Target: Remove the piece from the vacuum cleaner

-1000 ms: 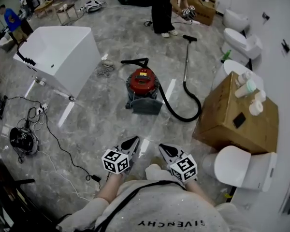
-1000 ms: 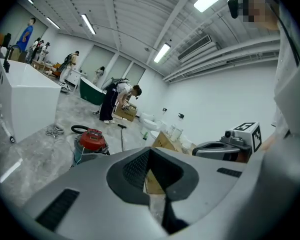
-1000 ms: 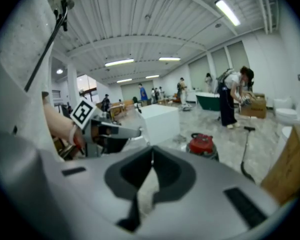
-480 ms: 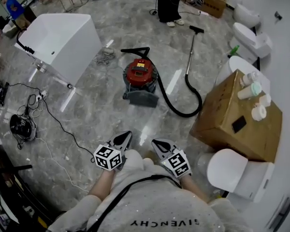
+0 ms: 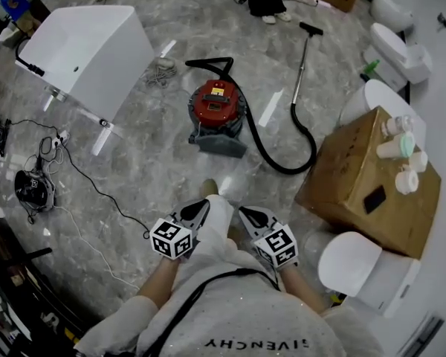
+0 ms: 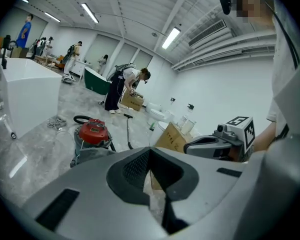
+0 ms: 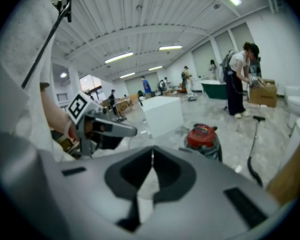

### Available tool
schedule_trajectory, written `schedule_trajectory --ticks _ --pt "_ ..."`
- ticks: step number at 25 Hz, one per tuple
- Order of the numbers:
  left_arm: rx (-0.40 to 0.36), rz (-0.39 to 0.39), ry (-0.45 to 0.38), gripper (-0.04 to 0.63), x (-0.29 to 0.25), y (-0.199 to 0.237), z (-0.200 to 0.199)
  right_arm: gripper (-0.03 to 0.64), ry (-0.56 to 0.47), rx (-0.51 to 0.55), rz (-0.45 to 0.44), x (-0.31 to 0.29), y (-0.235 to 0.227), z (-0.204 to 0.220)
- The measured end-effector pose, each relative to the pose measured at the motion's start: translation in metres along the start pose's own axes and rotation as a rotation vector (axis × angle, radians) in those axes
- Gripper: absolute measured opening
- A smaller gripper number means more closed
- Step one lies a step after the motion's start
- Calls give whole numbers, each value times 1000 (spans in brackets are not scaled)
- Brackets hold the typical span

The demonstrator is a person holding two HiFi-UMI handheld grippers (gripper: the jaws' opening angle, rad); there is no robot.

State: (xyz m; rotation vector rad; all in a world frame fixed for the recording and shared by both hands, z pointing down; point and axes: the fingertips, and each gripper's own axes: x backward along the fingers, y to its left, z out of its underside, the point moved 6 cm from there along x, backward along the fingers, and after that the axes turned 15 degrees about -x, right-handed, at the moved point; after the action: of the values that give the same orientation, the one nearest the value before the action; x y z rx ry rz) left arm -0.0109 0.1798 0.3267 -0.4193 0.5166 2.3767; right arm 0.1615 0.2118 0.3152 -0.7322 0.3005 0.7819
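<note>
Both grippers sit slightly higher in the head view than a second ago, and a leg with a shoe (image 5: 208, 188) now shows between them. The bystander's legs at the top have slid nearer the frame edge.

Head view: left gripper (image 5: 201, 207) and right gripper (image 5: 246, 213) are side by side near the person's body, tips pointing forward, nothing in either. Red vacuum (image 5: 217, 104) stands on the floor (image 5: 149, 169) ahead, well apart from both, with a grey part on its near side. Black hose (image 5: 279, 162) runs from it, loops right, and joins the wand (image 5: 301, 69), which lies on the floor. Tub (image 5: 82, 50) to the left; box (image 5: 360, 173) and toilet (image 5: 360, 266) to the right.

Left gripper view: jaws closed tight, tips meeting, nothing between. Vacuum is seen past the jaws, left of centre and far off. The other gripper shows at right.

Right gripper view: jaws closed, empty, pads meeting in a thin seam. Vacuum is beyond the tips, right of centre, with the wand further right and the tub behind it.
</note>
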Motion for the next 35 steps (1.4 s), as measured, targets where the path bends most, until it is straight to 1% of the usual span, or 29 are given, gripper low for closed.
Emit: schedule_trajectory --ticks 3,6,8,11,13,17,19,23,25,27,29,31,34,35 --pt "20 26 -14 17 -21 21 -12 15 9 -56 19 -14 -19 -16" --pt "22 90 -20 17 -38 44 -26 15 53 -79 41 -35 -33 -27" --pt "2 123 -3 17 -51 66 -35 15 75 -105 47 -56 -42 -36" --pt "-32 141 43 17 -69 96 -44 15 96 -126 35 -86 -48 -54" --pt "-39 156 69 17 -80 113 -46 15 107 -132 28 -104 -51 -67" --pt "-48 234 84 18 -103 137 -47 15 103 -128 47 -134 -71 -88" --pt "-46 270 98 18 -116 143 -42 15 120 -112 63 -146 -85 -89" --pt "-22 287 125 20 -139 152 -25 17 198 -95 70 -167 -110 -75" --pt "-2 317 140 45 -152 152 -13 17 231 -83 75 -178 -123 -64" --pt "3 353 167 49 -164 153 0 17 258 -67 90 -189 -136 -53" --pt "-29 371 205 70 -177 157 14 17 264 -59 113 -198 -150 -42" --pt "-83 371 240 108 -191 165 29 18 262 -55 137 -208 -166 -31" --pt "-170 336 286 160 -211 185 55 27 295 -1 169 -227 -193 -11" --pt "-204 313 302 182 -218 193 63 48 316 29 178 -234 -202 -6"
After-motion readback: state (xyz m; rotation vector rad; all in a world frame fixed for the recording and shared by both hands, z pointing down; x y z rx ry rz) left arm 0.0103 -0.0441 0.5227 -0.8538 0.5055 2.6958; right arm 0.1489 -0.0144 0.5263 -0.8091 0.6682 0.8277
